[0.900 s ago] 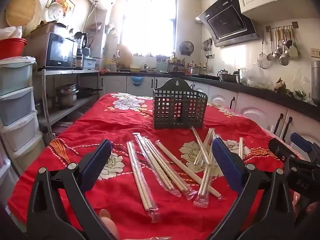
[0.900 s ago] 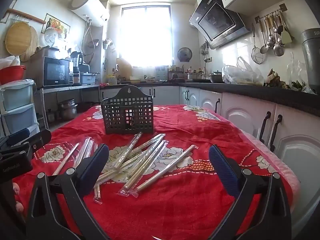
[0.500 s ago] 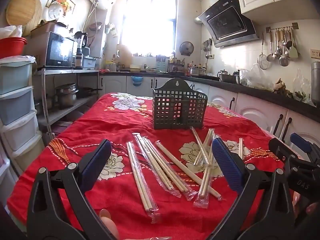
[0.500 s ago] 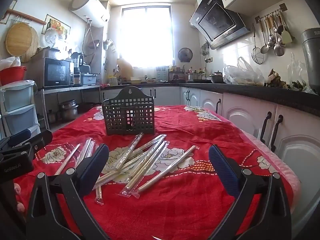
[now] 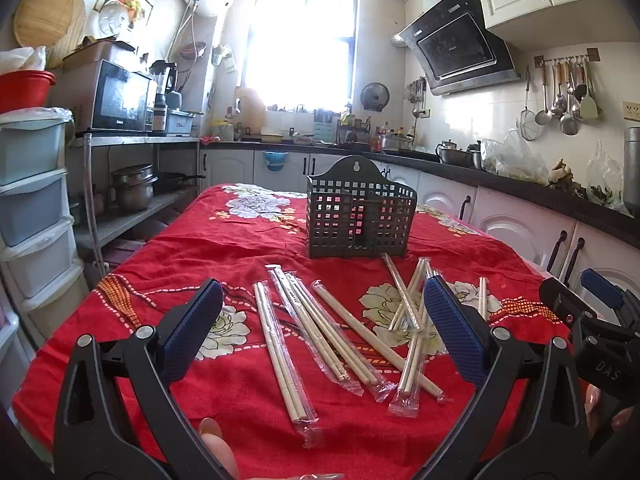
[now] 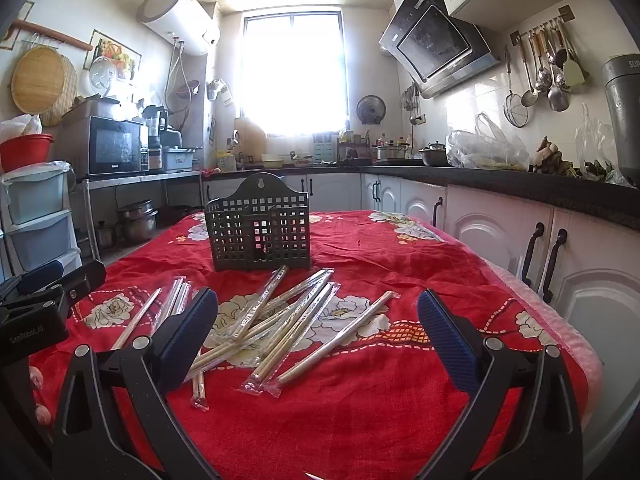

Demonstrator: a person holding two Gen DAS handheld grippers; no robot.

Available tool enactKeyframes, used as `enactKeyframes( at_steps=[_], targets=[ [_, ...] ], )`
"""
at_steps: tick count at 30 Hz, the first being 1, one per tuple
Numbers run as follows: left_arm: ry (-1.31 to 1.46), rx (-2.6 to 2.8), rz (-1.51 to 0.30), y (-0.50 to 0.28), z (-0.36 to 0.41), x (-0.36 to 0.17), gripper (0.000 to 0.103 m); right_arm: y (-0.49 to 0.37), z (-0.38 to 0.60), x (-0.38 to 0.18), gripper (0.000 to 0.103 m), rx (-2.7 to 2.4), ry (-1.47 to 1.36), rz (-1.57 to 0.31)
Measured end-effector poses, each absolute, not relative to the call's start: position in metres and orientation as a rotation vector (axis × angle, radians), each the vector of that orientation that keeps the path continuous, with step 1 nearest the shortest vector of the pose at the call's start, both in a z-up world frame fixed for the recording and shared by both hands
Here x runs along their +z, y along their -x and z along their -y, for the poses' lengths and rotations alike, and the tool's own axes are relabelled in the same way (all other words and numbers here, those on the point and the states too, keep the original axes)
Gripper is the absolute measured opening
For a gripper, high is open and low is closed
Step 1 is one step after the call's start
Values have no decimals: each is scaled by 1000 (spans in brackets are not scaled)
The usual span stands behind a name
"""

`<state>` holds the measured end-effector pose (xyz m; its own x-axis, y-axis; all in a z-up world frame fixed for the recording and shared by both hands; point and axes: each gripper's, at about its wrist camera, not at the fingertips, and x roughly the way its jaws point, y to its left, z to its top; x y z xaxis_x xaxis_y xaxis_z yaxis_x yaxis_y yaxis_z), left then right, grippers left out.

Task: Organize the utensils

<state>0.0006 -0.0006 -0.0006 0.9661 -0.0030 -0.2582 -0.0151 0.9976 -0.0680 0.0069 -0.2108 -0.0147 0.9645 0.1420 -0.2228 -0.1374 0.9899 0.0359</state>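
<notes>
Several pairs of wooden chopsticks in clear plastic sleeves [image 5: 320,328] [image 6: 288,320] lie scattered on a red flowered tablecloth [image 5: 224,248] [image 6: 400,392]. Behind them stands a dark perforated utensil holder [image 5: 360,220] [image 6: 259,236], upright, nothing sticking out of it. My left gripper [image 5: 322,320] hovers open above the near edge of the table, with the sleeves showing between its blue pads [image 5: 192,328]. My right gripper [image 6: 318,328] is open too, level with the pile, holding nothing. Each gripper shows at the edge of the other's view.
The table fills the kitchen's middle. White cabinets under a dark counter [image 6: 540,196] run along the right, close to the table edge. Plastic drawers [image 5: 28,208] and a metal shelf with a microwave [image 5: 120,96] stand on the left. Ladles hang on the right wall [image 5: 560,92].
Both grippers hold almost still; the right wrist view has shifted very slightly. Nothing on the table has moved.
</notes>
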Motion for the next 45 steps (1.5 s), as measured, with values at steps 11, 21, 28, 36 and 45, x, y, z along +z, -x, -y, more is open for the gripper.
enactKeyframes(
  at_steps=[11, 21, 28, 36, 45],
  targets=[
    [73, 7, -262, -1, 0, -1, 93, -7, 210, -15, 97, 142, -22, -227],
    [73, 8, -262, -3, -7, -2, 93, -7, 209, -15, 97, 145, -24, -228],
    [75, 7, -261, -4, -8, -3, 93, -8, 209, -14, 97, 146, -21, -225],
    [77, 7, -261, -3, -7, -2, 93, -6, 216, -11, 97, 148, -28, -224],
    [80, 11, -268, -5, -7, -2, 93, -7, 215, -10, 97, 147, -21, -227]
  ],
)
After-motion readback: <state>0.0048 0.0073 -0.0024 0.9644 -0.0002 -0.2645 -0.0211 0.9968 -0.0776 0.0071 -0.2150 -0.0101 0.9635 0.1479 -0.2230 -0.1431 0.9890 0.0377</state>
